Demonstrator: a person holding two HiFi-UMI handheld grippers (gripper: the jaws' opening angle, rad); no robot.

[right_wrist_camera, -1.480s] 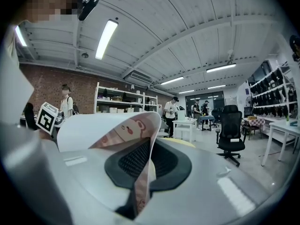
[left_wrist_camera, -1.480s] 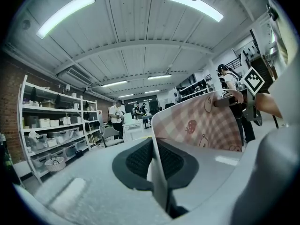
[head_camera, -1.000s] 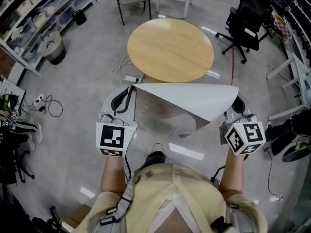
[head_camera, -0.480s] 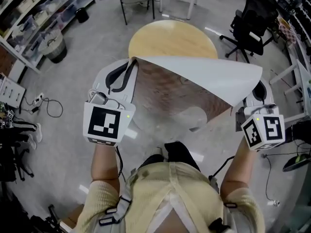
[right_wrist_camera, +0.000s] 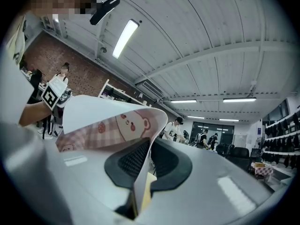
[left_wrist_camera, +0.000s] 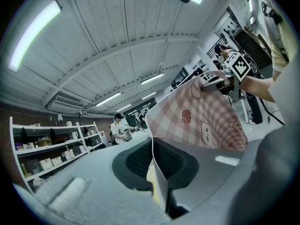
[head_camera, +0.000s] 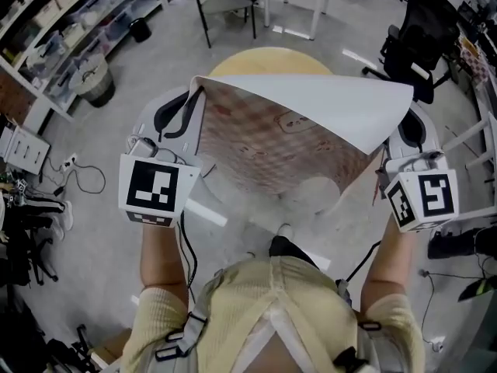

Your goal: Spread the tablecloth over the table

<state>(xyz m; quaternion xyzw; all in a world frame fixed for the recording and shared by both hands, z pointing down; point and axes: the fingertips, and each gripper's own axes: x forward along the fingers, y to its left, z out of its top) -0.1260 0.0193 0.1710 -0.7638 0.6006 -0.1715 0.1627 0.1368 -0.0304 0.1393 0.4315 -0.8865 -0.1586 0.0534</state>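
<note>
Most of table (head_camera: 268, 61) behind tablecloth (head_camera: 311, 119)

The tablecloth (head_camera: 295, 123) hangs stretched in front of the person, its left corner in the left claw (head_camera: 194, 93) and its right corner in the right claw (head_camera: 409, 109). It hides the near part of the round surface (head_camera: 268, 59), whose far edge shows beyond it. A chair (head_camera: 225, 2) stands behind the surface, an office chair (head_camera: 419, 29) to its right, and a bin (head_camera: 97, 80) and shelves (head_camera: 70, 22) to its left.
</note>
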